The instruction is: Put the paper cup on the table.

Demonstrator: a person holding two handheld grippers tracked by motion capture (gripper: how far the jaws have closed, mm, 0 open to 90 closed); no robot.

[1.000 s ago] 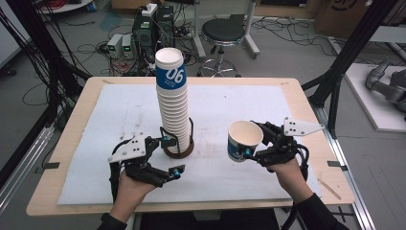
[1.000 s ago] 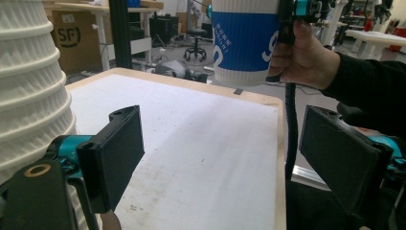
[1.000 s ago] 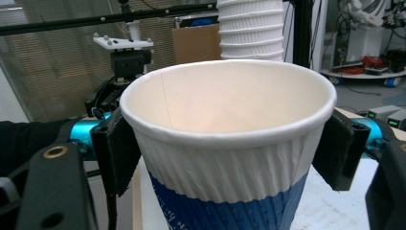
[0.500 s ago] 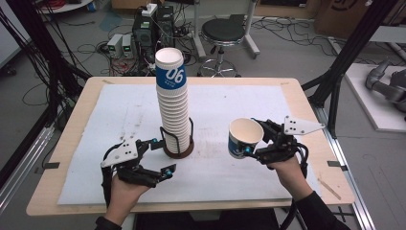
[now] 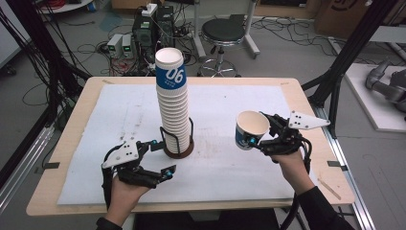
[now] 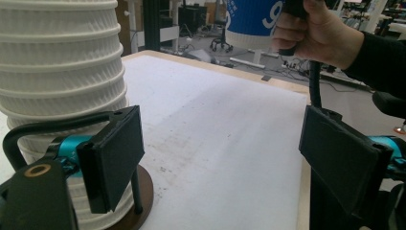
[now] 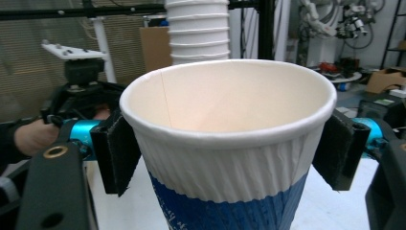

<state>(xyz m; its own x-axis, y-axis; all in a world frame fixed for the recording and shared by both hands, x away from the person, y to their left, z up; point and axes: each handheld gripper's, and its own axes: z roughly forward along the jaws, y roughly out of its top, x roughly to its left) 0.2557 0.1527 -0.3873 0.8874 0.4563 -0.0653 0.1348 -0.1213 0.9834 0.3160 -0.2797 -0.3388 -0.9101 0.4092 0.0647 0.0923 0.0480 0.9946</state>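
- The cup [image 5: 251, 129] sits clamped in the right hand-held gripper [image 5: 261, 136], held above the desk [image 5: 297, 88] off toward the desk's 3 o'clock edge, mouth up and tipped a little. In the right gripper view its two black pads [image 7: 117, 153] press the ribbed white wall [image 7: 225, 167] from both sides just below the rim, so the jaws stand part-way closed on the cup.
- The stack [image 5: 173, 103] stands upright near the desk's middle, its foot in a dark wire holder [image 5: 178, 143] on a round brown base. From the cup it lies at about 9 o'clock, well apart, and its top, banded blue with "06", rises higher than the cup's rim.
- I judge the coming move turns on this: the cup's long axis is nearly upright like the stack's, so it would have to go up, across toward 9 o'clock, and down over the top.
- The right hand [image 5: 287, 160] is the one carrying the cup; its forearm comes in from 5 o'clock with the wrist level.
- The left hand-held gripper [image 5: 160, 155] lies low at the stack's 7 o'clock, just beside the holder. Its jaws gape wide with nothing between them; in the left gripper view one pad [image 6: 115, 155] sits close against the lowest cups, though I cannot tell whether it touches.
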